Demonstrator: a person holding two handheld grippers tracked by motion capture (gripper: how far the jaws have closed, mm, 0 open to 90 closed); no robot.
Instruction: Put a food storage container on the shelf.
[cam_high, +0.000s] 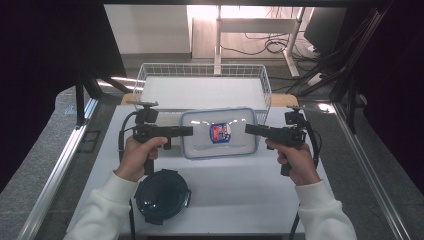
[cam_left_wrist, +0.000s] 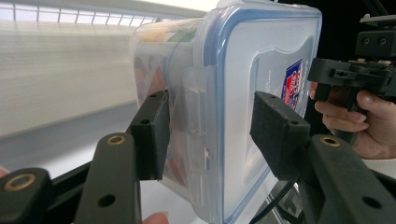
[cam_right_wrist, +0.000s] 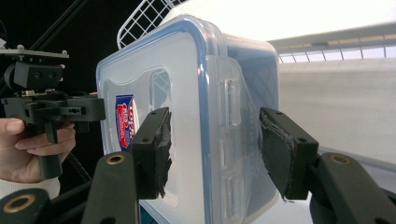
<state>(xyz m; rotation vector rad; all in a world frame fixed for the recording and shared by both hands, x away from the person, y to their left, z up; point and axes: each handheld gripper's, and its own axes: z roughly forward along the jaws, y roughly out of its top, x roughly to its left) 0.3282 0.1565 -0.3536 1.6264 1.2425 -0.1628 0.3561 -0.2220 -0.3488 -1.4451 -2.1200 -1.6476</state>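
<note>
The clear lidded container (cam_high: 219, 133) sits dead centre in the high view, clamped by its two short ends: the left gripper (cam_high: 186, 131) at its 9 o'clock, the right gripper (cam_high: 249, 129) at its 3 o'clock, both about half-wide with pads pressing lid and base by the side latches. Whether it's lifted off the white table (cam_high: 240, 190) is hard to say from above. What's inside is tough to make out; in the left gripper view there are just orange and green smears through the wall. The red-and-blue label (cam_high: 219, 133) on the lid has writing too small to read. The wire basket (cam_high: 202, 75) is close at 12 o'clock, and a dark round lid (cam_high: 162, 195) lies at 7 o'clock by the left sleeve, with open tabletop toward 5 o'clock.
</note>
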